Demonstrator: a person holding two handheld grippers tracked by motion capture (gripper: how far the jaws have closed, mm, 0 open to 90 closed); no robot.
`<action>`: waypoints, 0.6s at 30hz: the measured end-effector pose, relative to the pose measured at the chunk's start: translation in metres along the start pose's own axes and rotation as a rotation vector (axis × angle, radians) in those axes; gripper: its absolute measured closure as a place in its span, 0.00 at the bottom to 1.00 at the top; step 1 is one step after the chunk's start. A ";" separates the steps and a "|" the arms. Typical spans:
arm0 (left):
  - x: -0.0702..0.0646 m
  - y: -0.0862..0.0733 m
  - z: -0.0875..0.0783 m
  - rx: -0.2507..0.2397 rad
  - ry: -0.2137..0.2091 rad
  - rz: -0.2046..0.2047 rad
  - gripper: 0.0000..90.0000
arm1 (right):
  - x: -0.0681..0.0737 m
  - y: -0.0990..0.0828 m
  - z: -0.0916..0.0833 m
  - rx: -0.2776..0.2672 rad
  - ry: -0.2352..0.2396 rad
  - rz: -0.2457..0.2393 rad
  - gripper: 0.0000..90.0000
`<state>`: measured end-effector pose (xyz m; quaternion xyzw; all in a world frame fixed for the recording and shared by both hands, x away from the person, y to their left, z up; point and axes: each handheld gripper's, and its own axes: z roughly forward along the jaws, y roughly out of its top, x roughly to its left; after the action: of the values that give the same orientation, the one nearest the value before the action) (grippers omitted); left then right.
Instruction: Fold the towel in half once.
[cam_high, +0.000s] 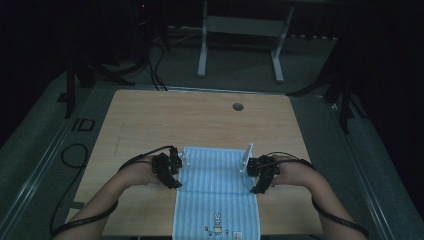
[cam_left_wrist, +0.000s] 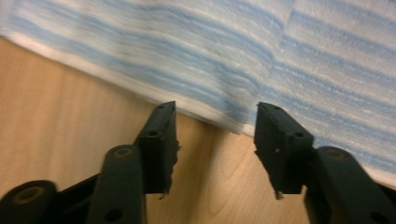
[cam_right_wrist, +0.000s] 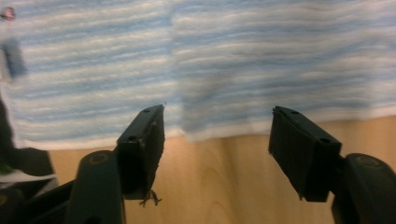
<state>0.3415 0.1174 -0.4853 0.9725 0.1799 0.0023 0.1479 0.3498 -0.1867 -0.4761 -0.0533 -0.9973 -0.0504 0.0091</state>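
Already the blue striped towel (cam_high: 216, 192) lies folded once on the tabletop (cam_high: 150, 120), its near end hanging over the front edge, while left gripper (cam_left_wrist: 215, 122) and right gripper (cam_right_wrist: 217, 122) stand released at the crease, further folding apparently remaining.

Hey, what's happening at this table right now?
A person is folding a blue striped towel on a wooden table, with a gripper in each hand. The far part already lies folded over, and the near end hangs off the table edge. The left gripper sits at the towel's left edge and the right gripper at its right edge, both at the fold. Both have their jaws open with nothing pinched; the cloth edge lies just beyond the tips.
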 end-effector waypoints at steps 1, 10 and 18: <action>0.000 0.000 0.000 0.000 0.000 0.000 0.51 | -0.003 0.001 -0.001 0.000 -0.004 0.005 0.34; 0.045 0.014 -0.009 -0.026 0.041 -0.038 0.51 | -0.058 0.000 -0.013 -0.012 -0.070 0.047 0.59; 0.076 0.031 0.005 -0.010 0.096 -0.065 0.51 | -0.099 0.002 -0.008 -0.040 -0.101 0.098 0.63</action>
<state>0.4242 0.1150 -0.4850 0.9641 0.2185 0.0452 0.1439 0.4481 -0.1957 -0.4707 -0.1048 -0.9914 -0.0669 -0.0399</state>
